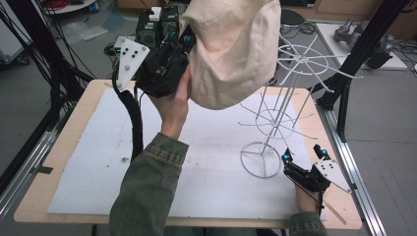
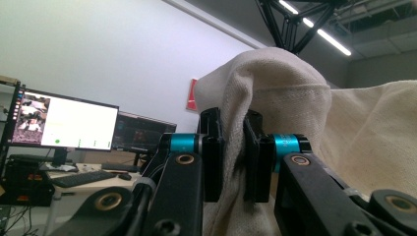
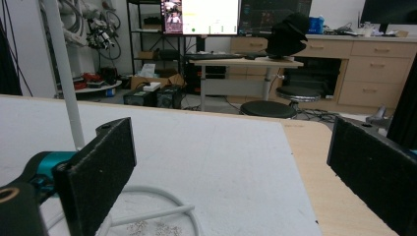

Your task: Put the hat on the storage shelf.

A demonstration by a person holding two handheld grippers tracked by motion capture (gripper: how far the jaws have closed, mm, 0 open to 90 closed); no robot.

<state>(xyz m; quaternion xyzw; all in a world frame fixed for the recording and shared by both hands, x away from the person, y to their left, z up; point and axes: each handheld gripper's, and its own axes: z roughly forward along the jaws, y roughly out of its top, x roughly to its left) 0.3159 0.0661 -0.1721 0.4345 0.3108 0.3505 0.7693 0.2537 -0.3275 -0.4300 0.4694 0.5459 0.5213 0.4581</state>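
Note:
A cream cloth hat [image 1: 231, 49] is held high over the back of the table, close to the top ring of a white wire rack [image 1: 275, 118]. My left gripper [image 1: 184, 44] is shut on a fold of the hat [image 2: 275, 113]; in the left gripper view the fabric is pinched between both jaws. The rack stands on a round base [image 1: 260, 160] at the table's right. My right gripper [image 1: 302, 156] rests low beside that base, open, with nothing between its jaws. In the right gripper view the rack's pole [image 3: 61, 73] and base ring [image 3: 162, 196] lie by the left jaw.
A white mat [image 1: 98, 147] covers the wooden table [image 1: 64, 147]. Black frame posts [image 1: 344, 93] stand off the right edge. Beyond the table are a stool [image 3: 268, 108], desks with monitors [image 3: 201, 14] and cables on the floor.

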